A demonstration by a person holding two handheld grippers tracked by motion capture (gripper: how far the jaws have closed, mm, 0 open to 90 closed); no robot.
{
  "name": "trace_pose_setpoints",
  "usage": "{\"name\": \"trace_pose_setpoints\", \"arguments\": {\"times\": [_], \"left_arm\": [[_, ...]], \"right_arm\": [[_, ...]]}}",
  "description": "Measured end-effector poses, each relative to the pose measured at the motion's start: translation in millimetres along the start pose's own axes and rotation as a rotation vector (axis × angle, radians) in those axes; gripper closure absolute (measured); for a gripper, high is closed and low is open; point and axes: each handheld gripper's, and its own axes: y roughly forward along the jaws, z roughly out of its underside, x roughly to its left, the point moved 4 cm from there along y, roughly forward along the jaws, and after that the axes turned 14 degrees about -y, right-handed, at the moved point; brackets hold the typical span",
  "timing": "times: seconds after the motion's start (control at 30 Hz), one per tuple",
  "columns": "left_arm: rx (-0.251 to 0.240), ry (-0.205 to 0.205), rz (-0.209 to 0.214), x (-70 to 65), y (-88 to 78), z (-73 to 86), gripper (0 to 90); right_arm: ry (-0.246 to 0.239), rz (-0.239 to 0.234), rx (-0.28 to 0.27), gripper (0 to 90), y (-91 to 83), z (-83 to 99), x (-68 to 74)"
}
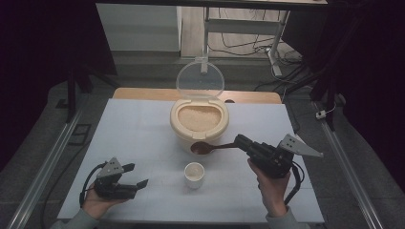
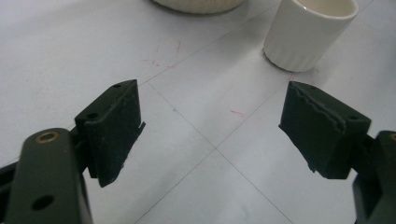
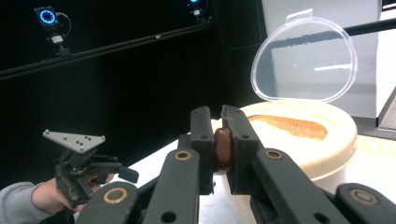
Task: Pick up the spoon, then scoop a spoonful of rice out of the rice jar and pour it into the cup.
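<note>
A cream rice container (image 1: pixel 199 125) stands at the table's middle, its clear lid (image 1: pixel 200 79) tipped up and brown grain (image 1: pixel 199 117) showing inside. In front of it stands a small white cup (image 1: pixel 194 174). My right gripper (image 1: pixel 240 141) is shut on the handle of a brown wooden spoon (image 1: pixel 204 148), whose bowl hovers beside the container's front, above and behind the cup. In the right gripper view the spoon handle (image 3: pixel 222 147) is pinched between the jaws, with the container (image 3: pixel 308 135) beyond. My left gripper (image 1: pixel 135 175) rests open at the front left; its view shows the cup (image 2: pixel 308 32) ahead.
The white table top (image 1: pixel 129 138) has a wooden strip (image 1: pixel 143 93) along its far edge. Metal rails (image 1: pixel 52 157) run along both sides of the table. Desk legs and cables (image 1: pixel 248 43) lie on the floor behind. The left hand with its gripper (image 3: pixel 79 172) appears in the right gripper view.
</note>
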Motion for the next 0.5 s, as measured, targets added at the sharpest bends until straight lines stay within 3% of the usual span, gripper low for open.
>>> {"name": "trace_pose_setpoints", "arguments": {"times": [0.2, 0.5], "left_arm": [[0.005, -0.006, -0.005, 1.9, 1.2, -0.5, 18.3], [0.013, -0.007, 0.002, 1.2, 2.7, 0.2, 17.1]], "right_arm": [[-0.016, 0.021, -0.014, 82.8, 2.3, -8.4, -6.6], [-0.021, 0.096, -0.015, 82.8, 23.2, -27.6, -33.0]]}}
